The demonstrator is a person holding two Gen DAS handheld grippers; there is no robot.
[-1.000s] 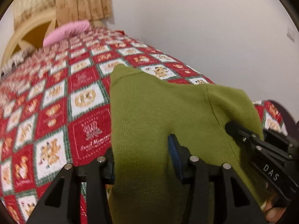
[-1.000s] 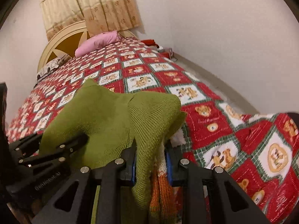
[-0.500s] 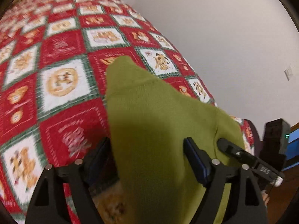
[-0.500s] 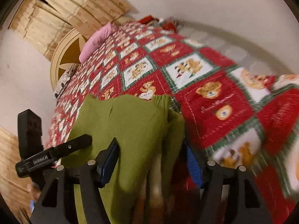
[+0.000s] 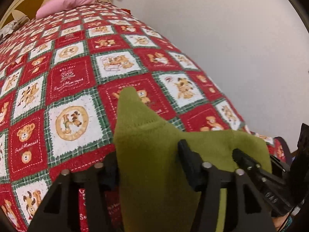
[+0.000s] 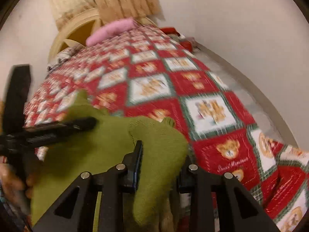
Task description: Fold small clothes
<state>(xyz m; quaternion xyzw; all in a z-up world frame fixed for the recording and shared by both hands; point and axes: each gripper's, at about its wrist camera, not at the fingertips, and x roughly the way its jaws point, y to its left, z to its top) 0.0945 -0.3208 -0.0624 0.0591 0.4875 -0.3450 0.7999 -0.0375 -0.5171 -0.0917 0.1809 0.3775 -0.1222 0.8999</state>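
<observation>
Both claws have swung along the bed since the earlier frames, and the far pillow [image 5: 65,3] shows again. One green knit jumper [image 5: 154,154] hangs over the near edge of the bed's quilt [image 5: 77,81], bunched between them. Left claw [image 5: 148,166] and right claw [image 6: 160,166] are each closing with a fold of it between the jaws. It looks light, soft and floppy, likely to sag; hems or shoulder seams seem the best hold. Two claws, one pillow.
</observation>
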